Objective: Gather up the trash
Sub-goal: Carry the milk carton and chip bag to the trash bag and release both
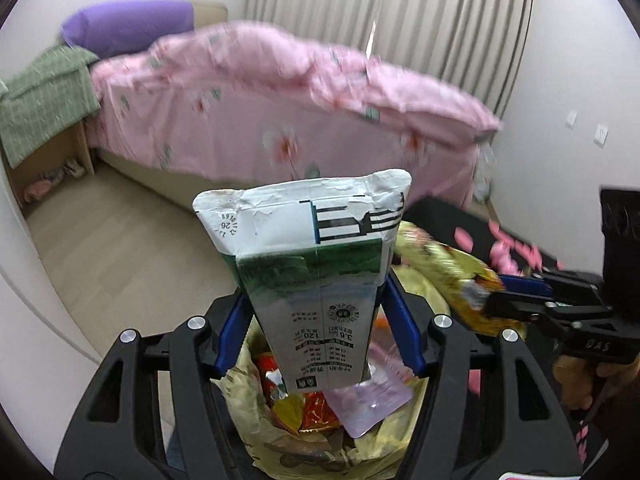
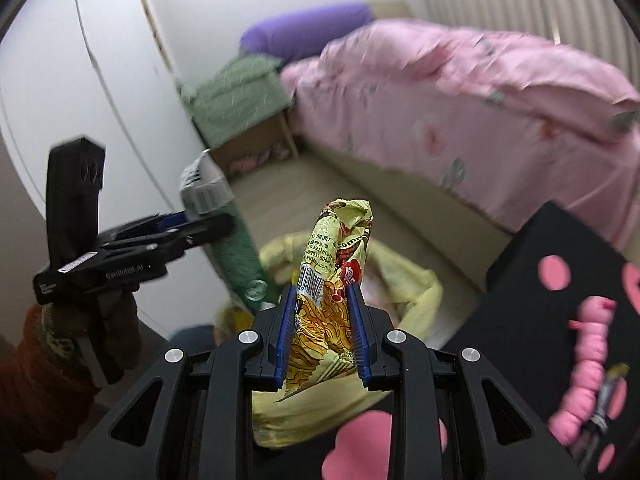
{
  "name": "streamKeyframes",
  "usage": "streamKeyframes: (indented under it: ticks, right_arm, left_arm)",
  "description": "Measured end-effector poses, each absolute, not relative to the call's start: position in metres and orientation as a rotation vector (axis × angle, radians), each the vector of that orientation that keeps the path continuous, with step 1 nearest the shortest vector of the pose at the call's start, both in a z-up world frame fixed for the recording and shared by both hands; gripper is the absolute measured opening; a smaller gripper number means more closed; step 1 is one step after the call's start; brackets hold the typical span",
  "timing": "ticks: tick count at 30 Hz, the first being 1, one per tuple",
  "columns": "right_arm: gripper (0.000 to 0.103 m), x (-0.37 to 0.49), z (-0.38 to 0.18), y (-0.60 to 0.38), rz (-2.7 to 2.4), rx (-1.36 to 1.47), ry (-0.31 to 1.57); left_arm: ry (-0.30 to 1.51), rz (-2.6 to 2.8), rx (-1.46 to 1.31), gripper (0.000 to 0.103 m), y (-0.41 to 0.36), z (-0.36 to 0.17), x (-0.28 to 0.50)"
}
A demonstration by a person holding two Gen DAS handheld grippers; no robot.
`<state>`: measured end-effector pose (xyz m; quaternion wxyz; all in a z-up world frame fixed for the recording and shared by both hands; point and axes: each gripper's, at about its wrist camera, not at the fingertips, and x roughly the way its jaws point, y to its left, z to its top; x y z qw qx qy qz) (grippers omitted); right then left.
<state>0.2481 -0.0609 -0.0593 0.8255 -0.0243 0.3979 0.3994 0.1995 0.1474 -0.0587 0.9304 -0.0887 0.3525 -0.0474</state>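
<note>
L tool (image 1: pixel 316 320) pinches milk carton (image 1: pixel 308 264) above yellow trash bag (image 1: pixel 256 436). R tool (image 2: pixel 322 332) pinches crumpled snack wrapper (image 2: pixel 340 248) over same bag, near pink bed (image 2: pixel 460 120).

A flattened white-and-green paper milk carton (image 1: pixel 316 280) carries black print and a black-striped top. The crumpled yellow foil snack wrapper (image 2: pixel 336 280) shows red and orange drawings — plus a barcode. The pale yellow plastic trash bag (image 2: pixel 404 280) is plain. A pink floral quilt (image 1: pixel 280 108) lies beside a purple pillow (image 1: pixel 128 26) — and a green checked cloth (image 1: pixel 44 100).
</note>
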Motion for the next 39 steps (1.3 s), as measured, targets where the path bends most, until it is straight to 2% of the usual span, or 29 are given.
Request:
streamKeyframes:
  ticks: [7, 15, 28, 31, 34, 36, 39]
  right_arm:
    - [0.026, 0.265, -0.115, -0.020, 0.813, -0.246, 0.957]
    - [0.026, 0.274, -0.124, -0.023, 0.821, -0.228, 0.982]
    - [0.026, 0.270, -0.128, -0.027, 0.824, -0.146, 0.997]
    - [0.029, 0.267, -0.127, -0.027, 0.834, -0.126, 1.001]
    - [0.032, 0.267, -0.127, -0.030, 0.833, -0.117, 0.999]
    - [0.033, 0.265, -0.125, -0.033, 0.833, -0.119, 0.999]
    - [0.038, 0.261, -0.118, -0.040, 0.850, -0.108, 0.993]
  left_arm:
    - [0.837, -0.141, -0.163, 0.058, 0.144, -0.119, 0.234]
    - [0.904, -0.171, -0.185, 0.058, 0.147, -0.143, 0.227]
    - [0.885, -0.140, -0.245, 0.058, 0.171, -0.127, 0.216]
    - [0.898, -0.130, -0.265, 0.059, 0.176, -0.129, 0.216]
    - [0.888, -0.139, -0.287, 0.062, 0.178, -0.123, 0.212]
    - [0.868, -0.146, -0.284, 0.070, 0.177, -0.113, 0.209]
    - [0.851, -0.136, -0.266, 0.073, 0.174, -0.099, 0.207]
